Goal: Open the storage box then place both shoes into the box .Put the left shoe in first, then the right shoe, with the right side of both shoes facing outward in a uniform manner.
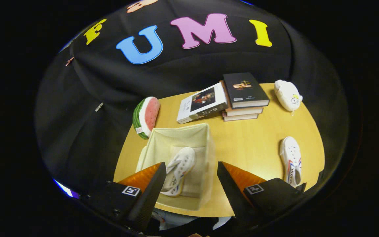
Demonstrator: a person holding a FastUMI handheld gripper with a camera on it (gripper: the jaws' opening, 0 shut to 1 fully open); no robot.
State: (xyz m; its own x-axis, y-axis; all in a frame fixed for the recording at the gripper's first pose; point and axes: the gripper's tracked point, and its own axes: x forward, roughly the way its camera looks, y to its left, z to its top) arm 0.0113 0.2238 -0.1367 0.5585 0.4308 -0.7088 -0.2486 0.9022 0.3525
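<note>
Jaws: spread wide, empty; gripper [191, 184] poised above the near part of the storage box [209, 144], pinching nothing.
Box: open-topped, cream fabric, soft walls, on the tabletop [252, 141] between the watermelon-slice toy [146, 117] and the bare middle.
First shoe [179, 170]: white canvas sneaker, lying inside the box between the fingers, toe pointing away.
Second shoe [290, 159]: matching white sneaker with side stripes, on the tabletop well apart from the box, beyond the right finger [230, 187]. Likely next pick.
Handling: light, soft upper, rubber sole stiffer; not fragile, little slip on canvas. Thin collar likely to fold under pinch.
Grip spot: across the midfoot, sole edge to upper, or at the heel counter; avoid laces.
Risk: fabric wall may buckle if shoe drags on rim.
Clutter: stacked books [242, 95], leaning book [202, 102], white plush toy [287, 94] at far side, clear of path.
</note>
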